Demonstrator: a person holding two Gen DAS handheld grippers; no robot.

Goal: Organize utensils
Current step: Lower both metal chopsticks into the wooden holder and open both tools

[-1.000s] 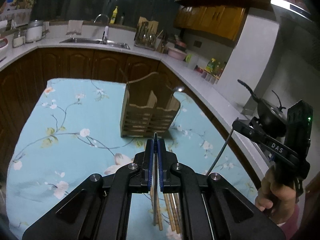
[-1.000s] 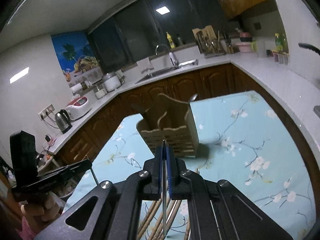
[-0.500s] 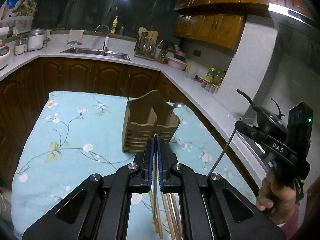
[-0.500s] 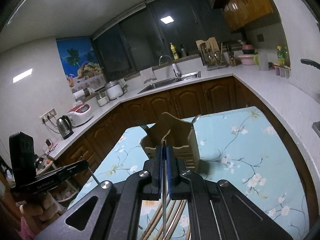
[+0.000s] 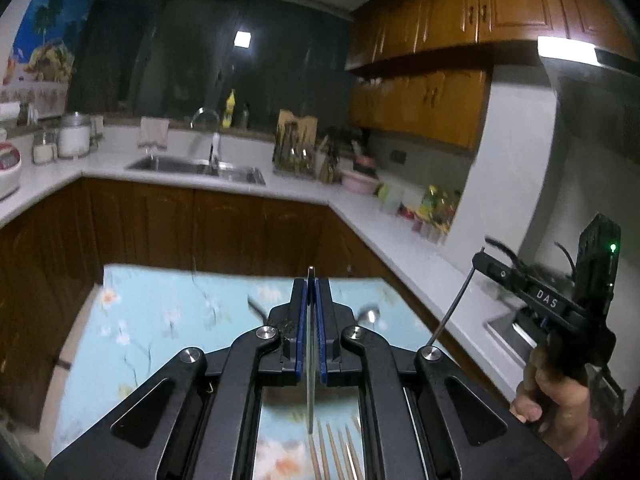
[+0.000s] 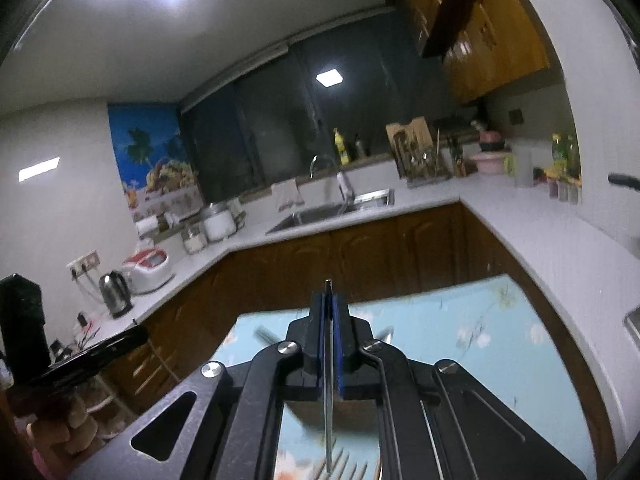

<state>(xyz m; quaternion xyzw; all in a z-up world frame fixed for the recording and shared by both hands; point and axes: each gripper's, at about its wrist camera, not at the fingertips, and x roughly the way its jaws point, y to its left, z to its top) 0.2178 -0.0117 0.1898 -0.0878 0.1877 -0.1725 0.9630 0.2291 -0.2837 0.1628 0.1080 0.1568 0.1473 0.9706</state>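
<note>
Left gripper (image 5: 311, 286): blue-padded fingers (image 5: 301, 320) clamped on a thin metal rod (image 5: 310, 360) that runs straight back between them, its tip poking out just past the fingertips.
Right gripper (image 6: 329, 300): fingers (image 6: 339, 344) pressed together on a second thin metal rod (image 6: 329, 400), held the same way, tip showing just beyond the pads.
Right hand (image 5: 556, 396): seen from the left camera, wrapped around the right gripper's handle, off to the right of the table.
Chopsticks (image 5: 340, 452): a loose bundle of wooden ones lying on the flowered tablecloth (image 5: 160, 320), under the left gripper's body.
Spoon (image 5: 370, 314): bowl showing just right of the left gripper's fingers; what it stands in cannot be told.
Background: kitchen counter with a sink (image 5: 200, 168), blurred.
</note>
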